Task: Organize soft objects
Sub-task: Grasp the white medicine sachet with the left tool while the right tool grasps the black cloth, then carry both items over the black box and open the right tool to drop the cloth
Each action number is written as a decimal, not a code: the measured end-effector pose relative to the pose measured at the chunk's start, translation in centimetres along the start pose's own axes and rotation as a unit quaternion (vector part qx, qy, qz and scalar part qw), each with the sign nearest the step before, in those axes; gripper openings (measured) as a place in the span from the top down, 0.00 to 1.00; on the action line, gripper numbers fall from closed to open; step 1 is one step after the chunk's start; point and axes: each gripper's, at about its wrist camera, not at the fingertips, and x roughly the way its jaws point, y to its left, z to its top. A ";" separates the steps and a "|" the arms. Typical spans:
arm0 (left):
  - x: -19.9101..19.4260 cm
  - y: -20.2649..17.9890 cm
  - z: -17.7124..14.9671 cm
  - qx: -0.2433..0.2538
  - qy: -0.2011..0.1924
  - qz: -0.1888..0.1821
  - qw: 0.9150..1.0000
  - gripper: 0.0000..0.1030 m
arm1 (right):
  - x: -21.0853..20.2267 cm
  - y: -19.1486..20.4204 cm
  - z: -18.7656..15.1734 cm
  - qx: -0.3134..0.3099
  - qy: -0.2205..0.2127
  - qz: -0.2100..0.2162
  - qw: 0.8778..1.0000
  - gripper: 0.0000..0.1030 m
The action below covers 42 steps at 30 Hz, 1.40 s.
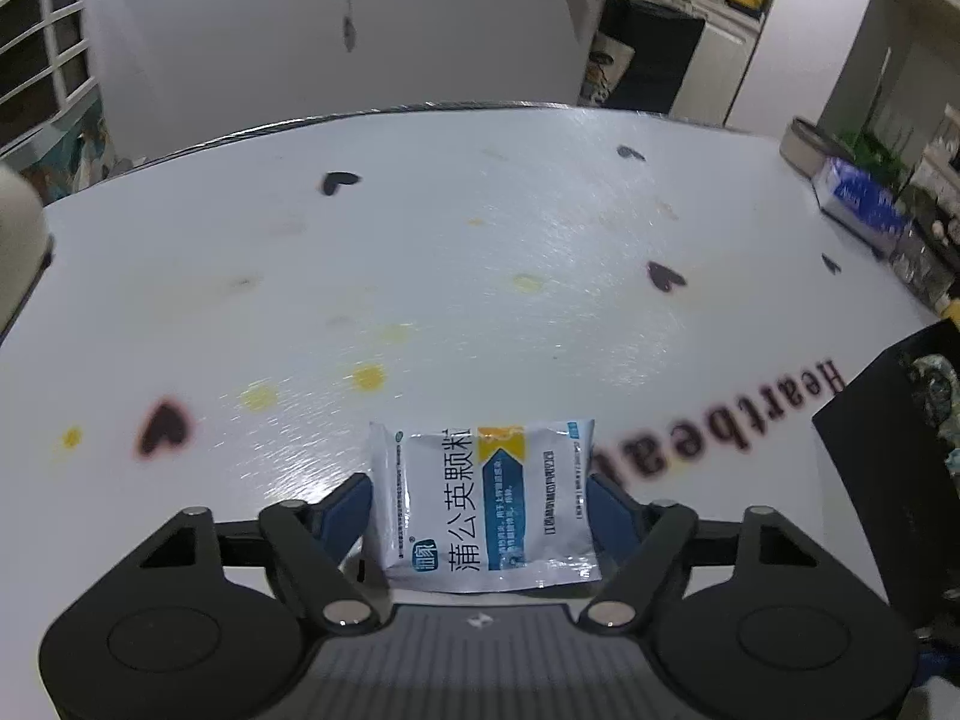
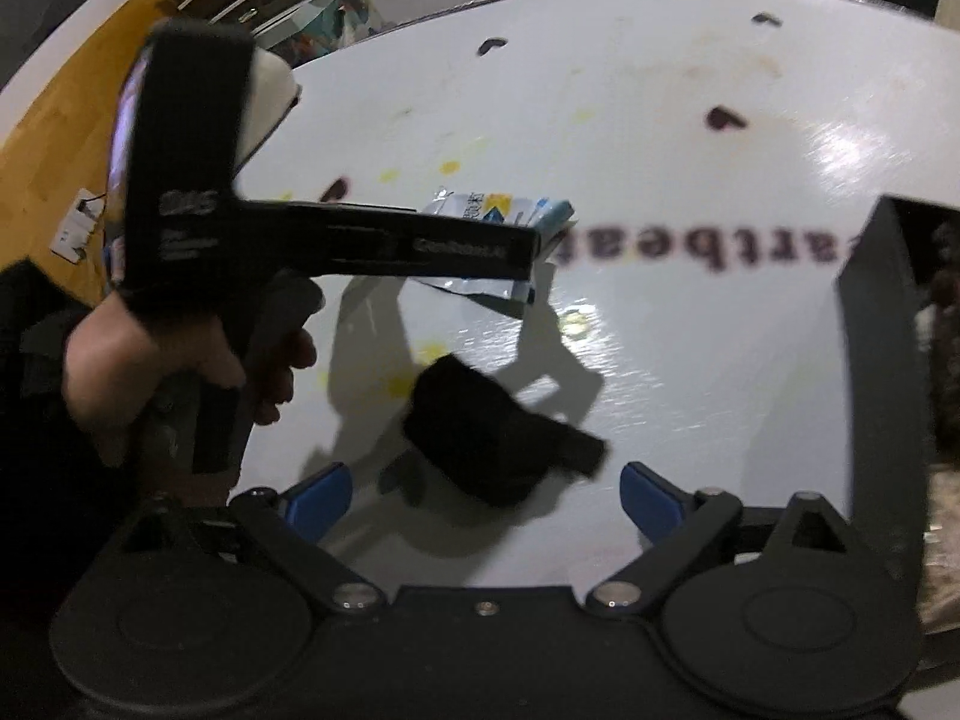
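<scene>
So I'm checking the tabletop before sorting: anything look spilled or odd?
Yes: yellowish spots dot the white table like dried stains. The sachet in the left gripper looks intact; a black soft object lies before the open right gripper.

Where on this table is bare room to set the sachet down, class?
Free: the broad table stretch beyond the sachet, between the heart prints and the far edge. Crowded: the right side, by the black box and blue packet, and around the black cloth.
</scene>
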 end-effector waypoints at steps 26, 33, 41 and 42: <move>-8.9 8.4 -9.2 -0.164 -0.023 0.041 0.985 0.35 | 5.1 2.6 2.3 -0.004 -0.004 -0.072 0.997 0.38; -10.3 7.8 -10.1 -0.163 -0.031 0.041 0.985 0.35 | 4.1 2.5 1.1 -0.024 -0.016 -0.058 0.998 0.69; -12.5 6.5 -10.3 -0.157 -0.051 0.043 0.985 0.35 | 1.0 2.8 -0.5 -0.044 -0.063 -0.035 0.996 0.75; -12.8 6.3 -10.4 -0.157 -0.054 0.045 0.985 0.35 | 0.4 2.8 -0.7 -0.047 -0.072 -0.032 0.996 0.75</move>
